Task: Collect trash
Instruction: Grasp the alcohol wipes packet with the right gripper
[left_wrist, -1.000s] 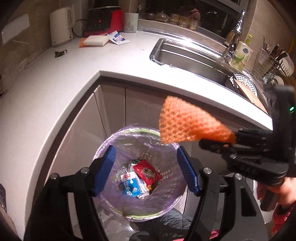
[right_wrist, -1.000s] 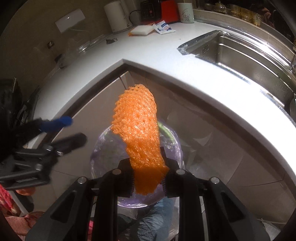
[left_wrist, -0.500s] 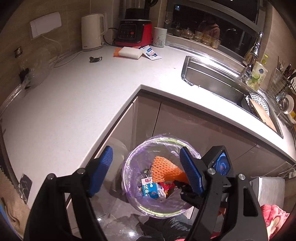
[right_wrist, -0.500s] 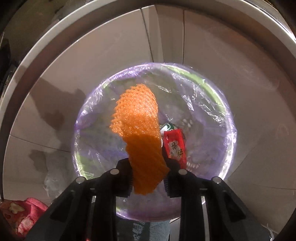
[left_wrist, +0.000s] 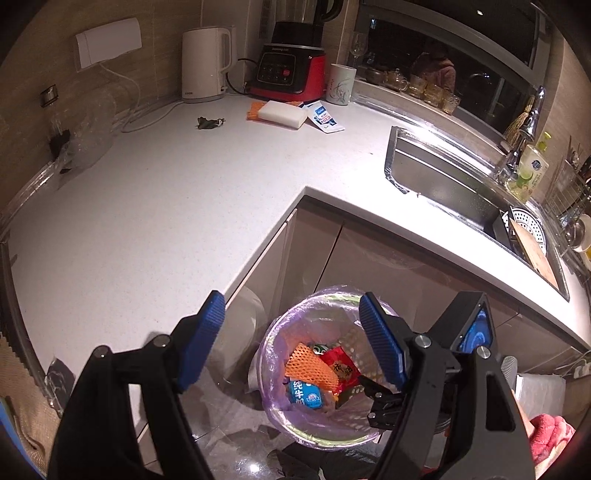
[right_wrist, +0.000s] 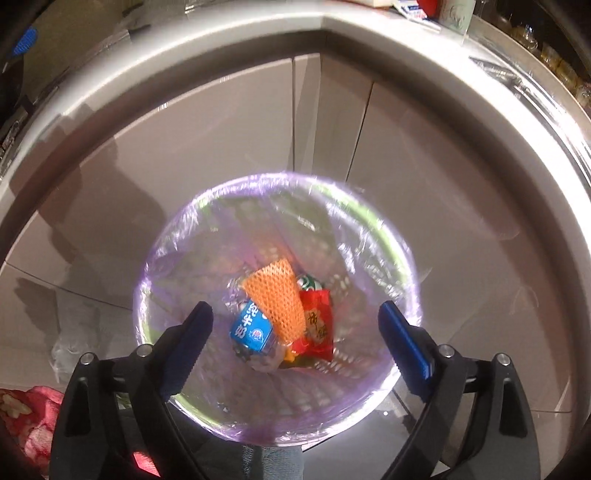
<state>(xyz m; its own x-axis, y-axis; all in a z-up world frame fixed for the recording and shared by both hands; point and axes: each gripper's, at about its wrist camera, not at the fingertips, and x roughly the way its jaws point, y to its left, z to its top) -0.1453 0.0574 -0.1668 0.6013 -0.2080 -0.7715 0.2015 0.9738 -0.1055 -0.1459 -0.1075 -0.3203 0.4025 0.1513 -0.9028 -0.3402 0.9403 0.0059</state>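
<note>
A round bin lined with a purple bag (left_wrist: 280, 334) (right_wrist: 177, 240) stands on the floor by the cabinet corner. An orange foam net (left_wrist: 308, 367) (right_wrist: 279, 295) lies inside it on a blue milk carton (right_wrist: 253, 326) and a red snack packet (right_wrist: 317, 321). My right gripper (right_wrist: 295, 325) is open and empty above the bin; it shows at the lower right of the left wrist view (left_wrist: 384, 395). My left gripper (left_wrist: 291, 321) is open and empty, higher up, above the bin's left rim.
On the white counter (left_wrist: 166, 206) lie a dark scrap (left_wrist: 208, 122), a white sponge on an orange pad (left_wrist: 282, 114) and a blue-white packet (left_wrist: 327, 119). A kettle (left_wrist: 205, 64), blender base (left_wrist: 288, 72) and cup (left_wrist: 341, 84) stand behind. The sink (left_wrist: 443, 184) is to the right.
My right gripper opened and let go of the orange foam net, which dropped into the bin. My left gripper rose and drew back from the bin.
</note>
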